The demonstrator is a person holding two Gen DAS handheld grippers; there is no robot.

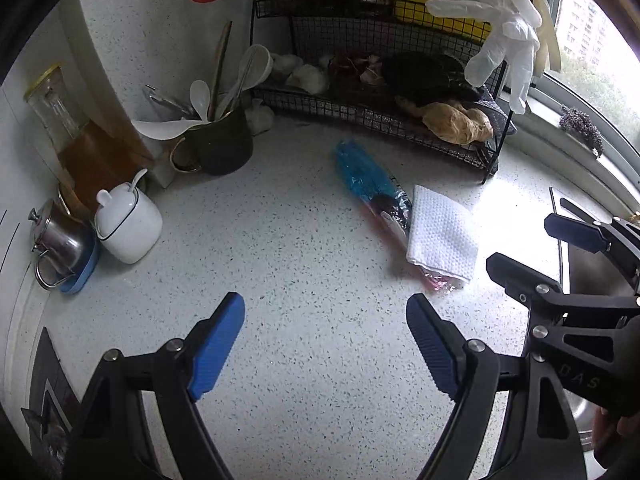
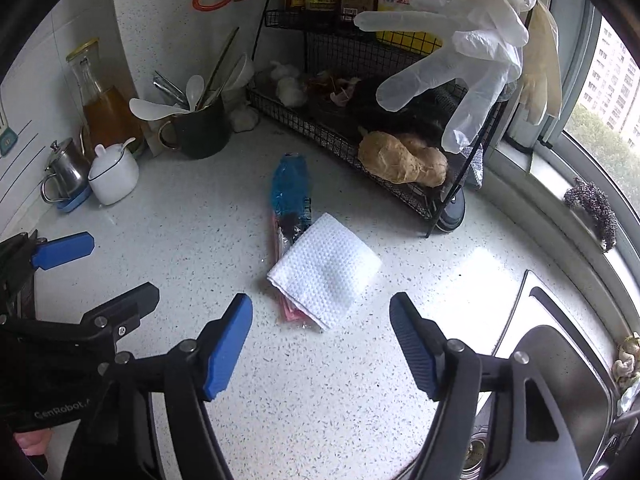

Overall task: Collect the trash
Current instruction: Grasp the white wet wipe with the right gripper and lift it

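Hovering above the speckled countertop [image 1: 304, 264], both grippers spread wide, nothing between the blue pads. Left gripper [image 1: 326, 344] sits low over bare counter, the trash ahead and to its right; right gripper [image 2: 322, 344] sits just short of the folded white paper towel [image 2: 326, 270]. Towel lies flat on the counter, overlapping the near end of a blue and red plastic wrapper [image 2: 290, 196], so the wrapper's lower part is mostly hidden, only a pink edge poking out under the towel. Print on the wrapper too crumpled to read. From the left wrist view the same towel [image 1: 442, 236] and wrapper [image 1: 370, 184] lie touching, near the foot of the black wire rack [image 1: 372, 120]. Rack shelf holds a knob of ginger [image 2: 402, 158], garlic and a dark lump I can't make out; the upper shelf with bottles is cut off by the frame. White disposable gloves [image 2: 468, 60] hang off the rack corner, covering part of it. Back left corner: dark mug of utensils [image 2: 204, 132], white lidded jar [image 2: 114, 176], small steel pot [image 2: 66, 172], glass carafe [image 2: 100, 96] of amber liquid. Sink [image 2: 560, 380] at right, only partly seen behind the right gripper's arm.
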